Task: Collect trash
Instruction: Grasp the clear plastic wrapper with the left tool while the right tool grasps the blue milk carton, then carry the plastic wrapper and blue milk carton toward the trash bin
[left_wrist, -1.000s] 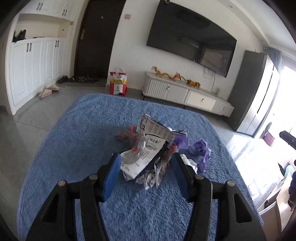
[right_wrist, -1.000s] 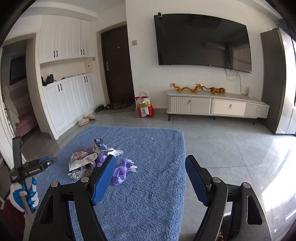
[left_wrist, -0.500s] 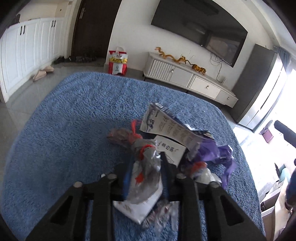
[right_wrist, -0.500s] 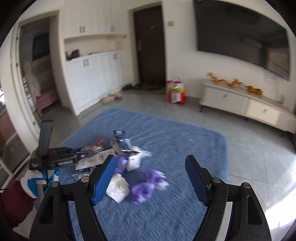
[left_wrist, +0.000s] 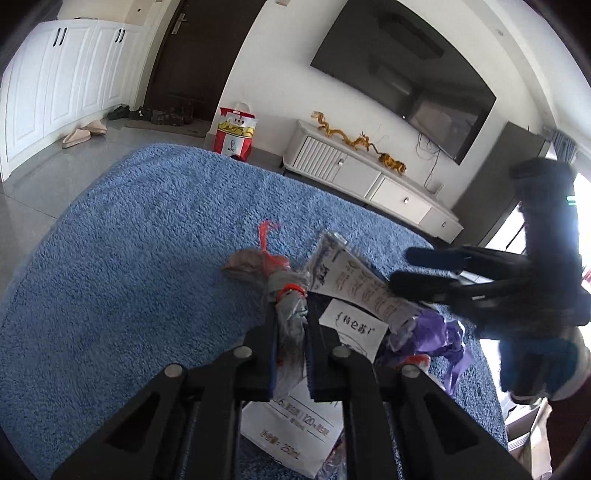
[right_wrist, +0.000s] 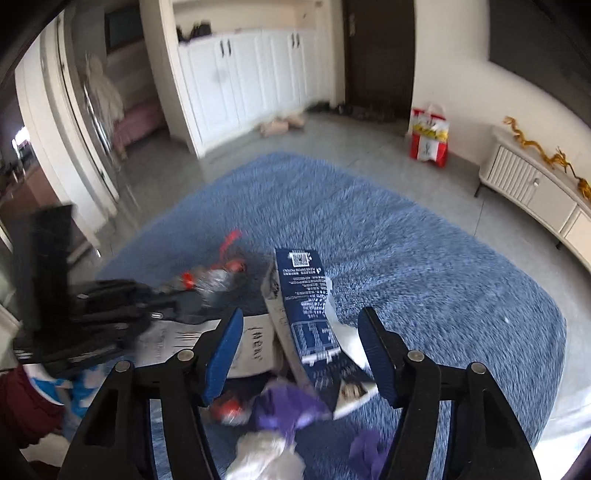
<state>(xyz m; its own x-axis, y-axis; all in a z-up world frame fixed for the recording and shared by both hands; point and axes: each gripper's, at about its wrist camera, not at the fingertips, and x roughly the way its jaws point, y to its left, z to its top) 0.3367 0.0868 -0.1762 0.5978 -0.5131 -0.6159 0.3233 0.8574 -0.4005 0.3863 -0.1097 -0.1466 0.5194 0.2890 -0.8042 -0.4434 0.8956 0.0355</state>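
A heap of trash lies on the blue rug (left_wrist: 129, 258). My left gripper (left_wrist: 291, 321) is closing, and its pads press on a crumpled clear plastic wrapper (left_wrist: 290, 328) with red bits. Beside it lie a flattened white and dark-blue carton (left_wrist: 354, 284), a white printed pack (left_wrist: 295, 432) and purple wrappers (left_wrist: 436, 332). My right gripper (right_wrist: 299, 332) hangs over the carton (right_wrist: 306, 317), jaws closing with the carton between them; the pads (right_wrist: 225, 347) stand apart from it. Purple wrapper (right_wrist: 288, 410) and white tissue (right_wrist: 266, 458) lie under it. The left gripper (right_wrist: 177, 295) shows at the left.
The rug lies on a grey tiled floor. A red and white paper bag (left_wrist: 234, 133) stands past the rug's far edge, next to a low white TV cabinet (left_wrist: 369, 177). Slippers (left_wrist: 83, 133) lie by white cupboards at the left. The right gripper (left_wrist: 400, 268) reaches in from the right.
My left gripper went forward and down into the heap and closed on the plastic wrapper. My right gripper swung left and down over the pile, its jaws narrowing around the carton.
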